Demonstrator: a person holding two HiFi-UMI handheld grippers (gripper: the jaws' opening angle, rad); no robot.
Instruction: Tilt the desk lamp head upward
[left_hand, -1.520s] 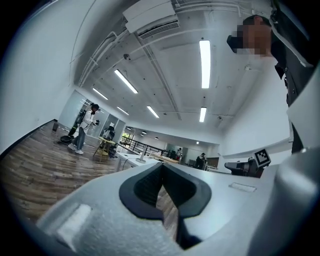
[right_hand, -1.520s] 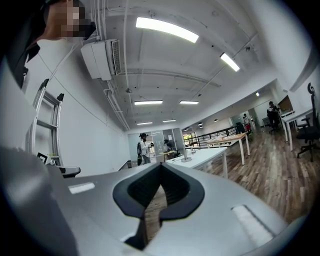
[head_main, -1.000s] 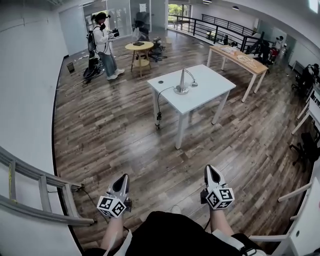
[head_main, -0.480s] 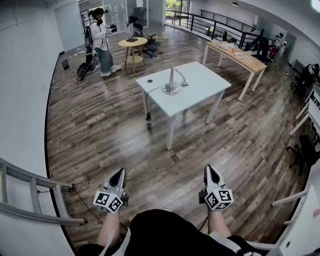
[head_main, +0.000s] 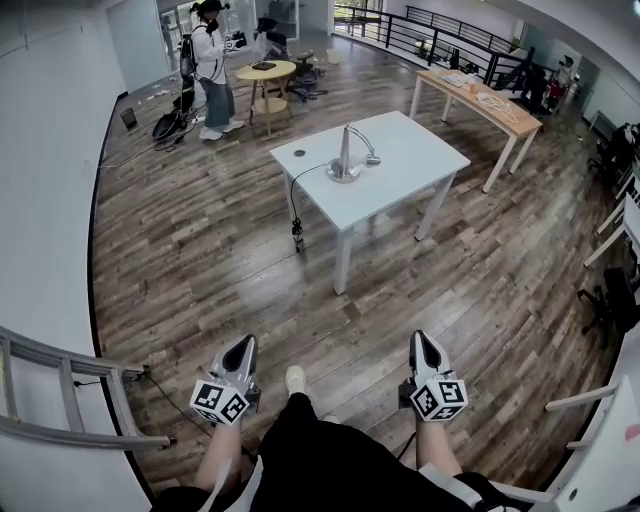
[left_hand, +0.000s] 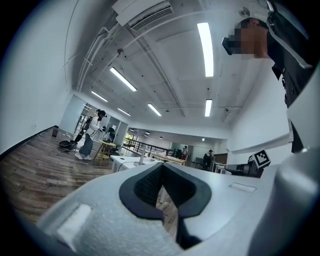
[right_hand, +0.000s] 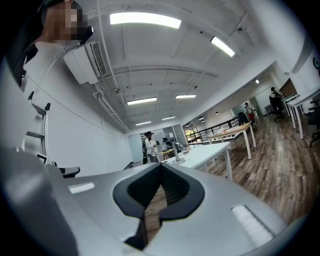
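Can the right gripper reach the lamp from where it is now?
Probably not yet. The right gripper is far from the lamp on the table, with bare floor between. Nothing blocks the way; the person must step closer.

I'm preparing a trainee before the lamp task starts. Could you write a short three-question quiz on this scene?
1. True or false: the desk lamp stands on the white table.
2. Pick one. The left gripper and the right gripper are: A) both shut and empty; B) both wide open; C) both shut on the lamp.
3. Fill in: the lamp's cord hangs off the table edge toward the ____.

Key: 1 true; 2 A; 3 floor.
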